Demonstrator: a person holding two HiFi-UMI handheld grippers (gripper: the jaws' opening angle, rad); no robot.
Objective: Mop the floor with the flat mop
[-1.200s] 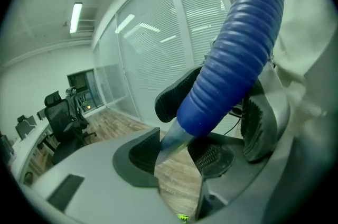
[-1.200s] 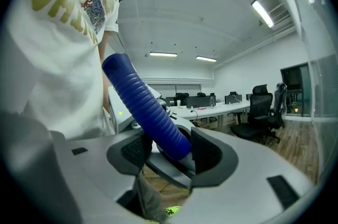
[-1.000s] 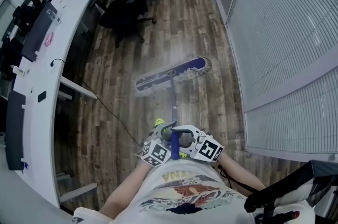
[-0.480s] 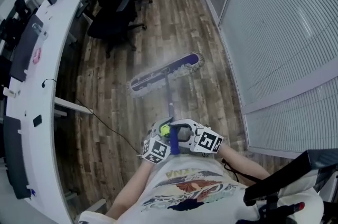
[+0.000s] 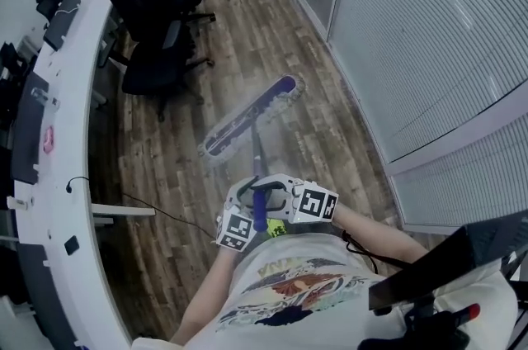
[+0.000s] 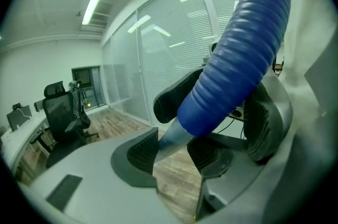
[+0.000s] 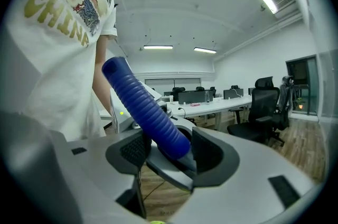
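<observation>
The flat mop's blue and white head [image 5: 247, 119] lies slanted on the wood-plank floor [image 5: 272, 35] ahead of me. Its thin shaft [image 5: 257, 158] rises to a blue ribbed grip [image 5: 260, 212] in front of my chest. My left gripper [image 5: 245, 204] and right gripper [image 5: 280, 196] sit side by side, both shut on that handle. In the left gripper view the blue grip [image 6: 237, 54] and bare shaft pass between my left gripper's [image 6: 177, 153] pads. In the right gripper view the blue grip [image 7: 150, 112] is clamped in my right gripper [image 7: 171, 151].
A long curved white desk [image 5: 74, 134] with monitors runs down the left. Black office chairs [image 5: 157, 43] stand beside it. A glass wall with blinds [image 5: 429, 51] lines the right. A thin cable [image 5: 165, 212] trails on the floor, and a dark object [image 5: 445, 266] sits at the lower right.
The mop head has slid left across the floor and turned to a steeper slant. Both grippers keep hold of the handle, and the chairs have shifted left in the view.
</observation>
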